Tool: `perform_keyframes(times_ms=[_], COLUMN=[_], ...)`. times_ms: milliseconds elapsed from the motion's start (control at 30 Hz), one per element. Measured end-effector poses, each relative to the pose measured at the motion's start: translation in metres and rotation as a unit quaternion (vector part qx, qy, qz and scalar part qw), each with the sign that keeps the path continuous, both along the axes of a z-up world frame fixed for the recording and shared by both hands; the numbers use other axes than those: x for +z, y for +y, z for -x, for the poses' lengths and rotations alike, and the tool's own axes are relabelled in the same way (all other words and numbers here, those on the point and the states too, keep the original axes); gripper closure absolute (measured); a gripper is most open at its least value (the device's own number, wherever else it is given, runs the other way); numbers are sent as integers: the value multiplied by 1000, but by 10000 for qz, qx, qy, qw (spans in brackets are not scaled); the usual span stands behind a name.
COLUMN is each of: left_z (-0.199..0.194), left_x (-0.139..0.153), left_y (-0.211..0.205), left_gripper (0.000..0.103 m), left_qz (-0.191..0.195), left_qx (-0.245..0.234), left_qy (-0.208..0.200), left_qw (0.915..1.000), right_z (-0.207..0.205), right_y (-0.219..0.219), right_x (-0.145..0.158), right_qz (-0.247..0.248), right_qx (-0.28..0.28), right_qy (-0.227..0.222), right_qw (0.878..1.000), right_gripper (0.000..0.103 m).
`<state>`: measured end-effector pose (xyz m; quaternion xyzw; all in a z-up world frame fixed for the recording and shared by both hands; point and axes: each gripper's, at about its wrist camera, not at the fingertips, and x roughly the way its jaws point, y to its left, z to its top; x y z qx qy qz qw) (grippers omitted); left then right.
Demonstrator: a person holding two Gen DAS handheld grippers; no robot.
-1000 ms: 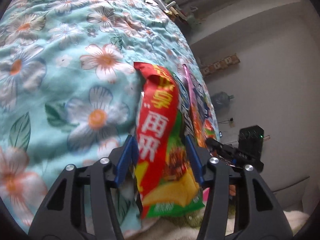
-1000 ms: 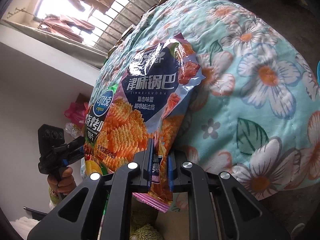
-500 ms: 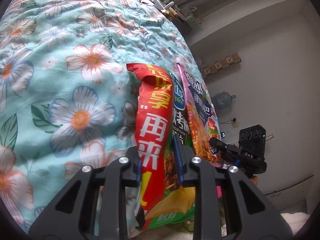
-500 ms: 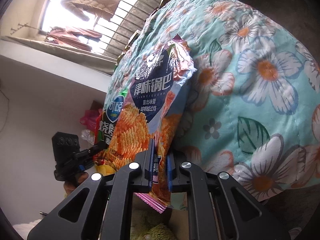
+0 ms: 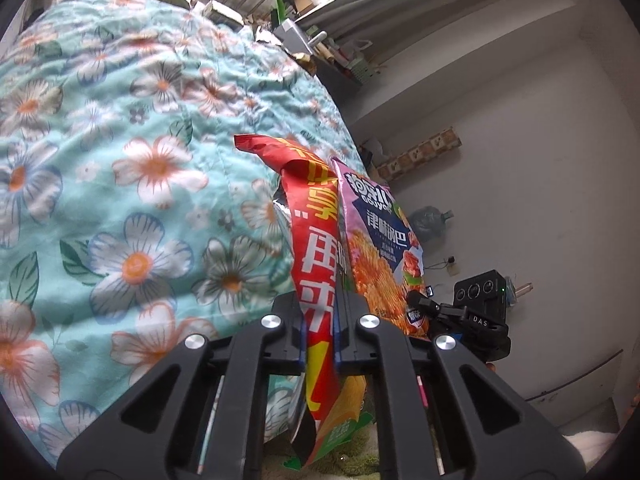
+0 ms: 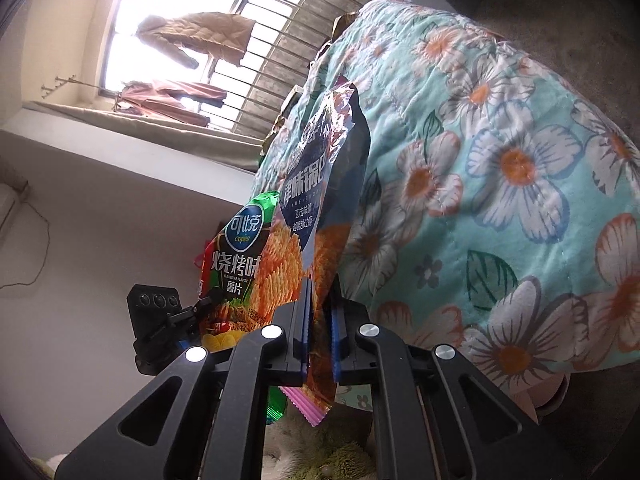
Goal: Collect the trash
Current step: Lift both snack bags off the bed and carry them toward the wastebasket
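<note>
- Red chip bag (image 5: 316,280) is being pinched in the left gripper (image 5: 320,320), whose jaws have just been closing, beside the quilt (image 5: 120,200).
- Right gripper (image 6: 318,320) is clamping the pink bag (image 6: 316,200).

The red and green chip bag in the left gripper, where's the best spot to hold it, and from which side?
Judging by its pose, stay low: the left gripper has just closed on the flattened lower part of the red and green chip bag, coming from below with the bag standing edge-on. The crumpled top would likely slip.
</note>
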<state>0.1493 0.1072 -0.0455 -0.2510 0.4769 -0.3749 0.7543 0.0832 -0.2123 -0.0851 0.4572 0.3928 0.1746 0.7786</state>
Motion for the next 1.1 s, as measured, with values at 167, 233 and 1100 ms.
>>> perform_keyframes(times_ms=[167,233,1100], left_z=[2,2,6], left_x=[11,15,50], left_y=[1,2,11], left_gripper=[97,97,98], left_qz=[-66,-116,-351], left_qx=[107,163,571], left_qy=[-212,-320,-1081], left_qw=[9997,9993,9919], right_z=[8,10,33], right_y=[-9,-14,-35], right_x=[0,1,6], right_qz=[-32,-80,-110], right_qx=[-53,-71,-193], right_qy=[-90,-132,-334], right_qw=[9999,9999,9992], right_gripper=[95,96,96])
